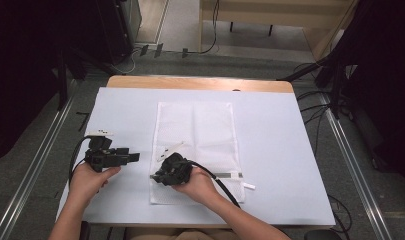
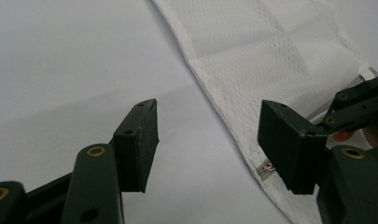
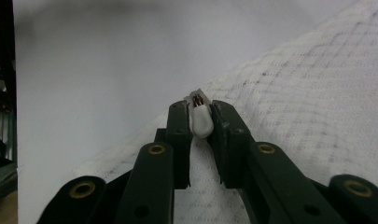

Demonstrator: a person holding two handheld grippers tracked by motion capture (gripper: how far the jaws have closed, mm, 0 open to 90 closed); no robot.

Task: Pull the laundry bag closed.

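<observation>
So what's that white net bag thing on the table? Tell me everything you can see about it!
The white mesh bag lies flat on the white table cover, long side running away from the person. It looks like soft netted fabric with fold creases and a stitched hem. A zipper runs across its near end. The right gripper is shut on the white zipper pull at the bag's left edge. The left gripper waits open beside that edge.

No text, brand, number or sign can be read. A small white tag (image 1: 100, 133) just beyond the left gripper (image 1: 132, 157) carries dark marks, too small and blurred to make out.
</observation>
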